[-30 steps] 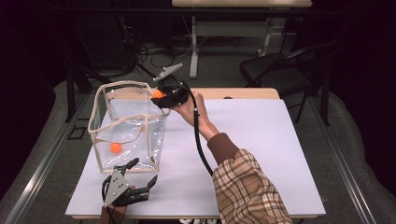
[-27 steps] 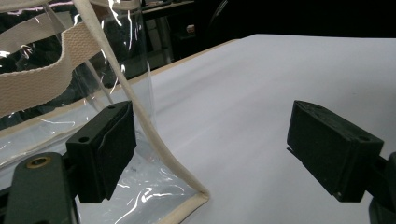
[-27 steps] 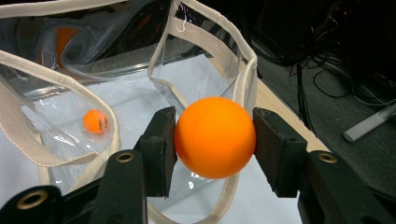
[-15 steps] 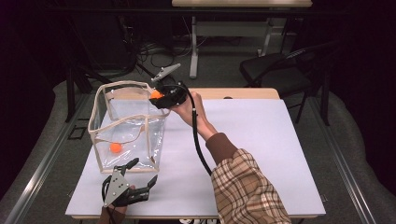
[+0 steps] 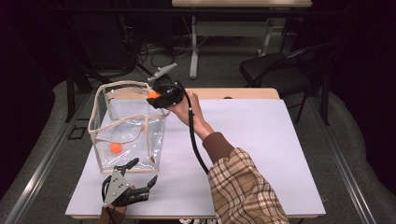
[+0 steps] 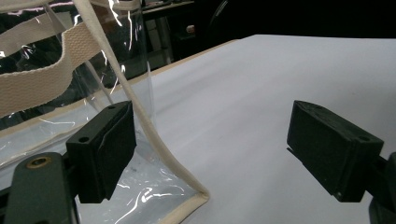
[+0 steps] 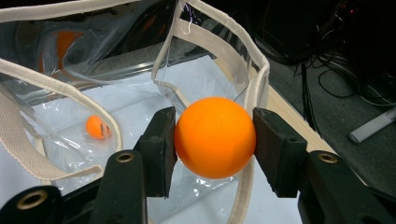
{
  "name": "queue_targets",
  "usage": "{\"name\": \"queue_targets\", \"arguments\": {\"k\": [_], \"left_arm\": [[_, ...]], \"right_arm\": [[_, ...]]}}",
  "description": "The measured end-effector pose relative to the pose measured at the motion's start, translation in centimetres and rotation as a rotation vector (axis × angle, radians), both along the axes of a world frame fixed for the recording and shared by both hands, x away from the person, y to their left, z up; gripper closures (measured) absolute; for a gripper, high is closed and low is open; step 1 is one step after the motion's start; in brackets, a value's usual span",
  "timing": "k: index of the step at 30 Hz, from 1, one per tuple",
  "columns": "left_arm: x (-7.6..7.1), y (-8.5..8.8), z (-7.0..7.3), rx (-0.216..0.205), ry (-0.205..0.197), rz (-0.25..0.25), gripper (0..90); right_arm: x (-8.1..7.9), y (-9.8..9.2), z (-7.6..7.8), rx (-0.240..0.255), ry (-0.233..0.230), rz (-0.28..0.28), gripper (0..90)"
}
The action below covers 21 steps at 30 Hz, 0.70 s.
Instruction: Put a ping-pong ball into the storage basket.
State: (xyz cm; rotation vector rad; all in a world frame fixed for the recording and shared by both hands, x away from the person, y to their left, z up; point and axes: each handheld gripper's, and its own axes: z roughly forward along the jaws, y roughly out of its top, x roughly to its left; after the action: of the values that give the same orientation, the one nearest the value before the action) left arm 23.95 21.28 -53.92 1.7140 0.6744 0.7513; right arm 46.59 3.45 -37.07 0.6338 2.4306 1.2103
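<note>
Two orange balls: right gripper [image 7: 212, 140] is clamping one ball [image 7: 215, 137] over the clear bag [image 5: 128, 126]; the second ball [image 5: 115, 148] is lying inside; left gripper [image 6: 215, 154] is gaping empty.

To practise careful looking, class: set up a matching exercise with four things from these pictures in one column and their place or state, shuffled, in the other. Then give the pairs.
Column one:
1. left gripper
2. right gripper
3. held orange ball
4. second orange ball

Column two:
A. lying inside the clear bag
B. open, by the bag's near corner
C. between two jaws
D. shut, at the bag's rim

Pairs: 1-B, 2-D, 3-C, 4-A
</note>
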Motion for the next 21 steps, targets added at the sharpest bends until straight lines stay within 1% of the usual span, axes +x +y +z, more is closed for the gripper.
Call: {"name": "queue_targets", "arguments": {"k": [5, 9, 16, 21], "left_arm": [[0.0, 0.0, 0.0, -0.002, -0.001, 0.002, 15.6], [0.0, 0.0, 0.0, -0.001, -0.001, 0.0, 15.6], [0.0, 0.1, 0.0, 0.001, -0.001, -0.001, 15.6], [0.0, 0.0, 0.0, -0.001, 0.0, 0.0, 15.6]], "right_arm": [[0.1, 0.4, -0.5, -0.007, 0.012, 0.002, 51.2], [0.2, 0.8, -0.8, -0.006, 0.012, 0.008, 51.2], [0.1, 1.2, -1.0, -0.014, 0.016, 0.013, 51.1], [0.1, 1.4, -1.1, -0.011, 0.02, 0.01, 51.1]]}}
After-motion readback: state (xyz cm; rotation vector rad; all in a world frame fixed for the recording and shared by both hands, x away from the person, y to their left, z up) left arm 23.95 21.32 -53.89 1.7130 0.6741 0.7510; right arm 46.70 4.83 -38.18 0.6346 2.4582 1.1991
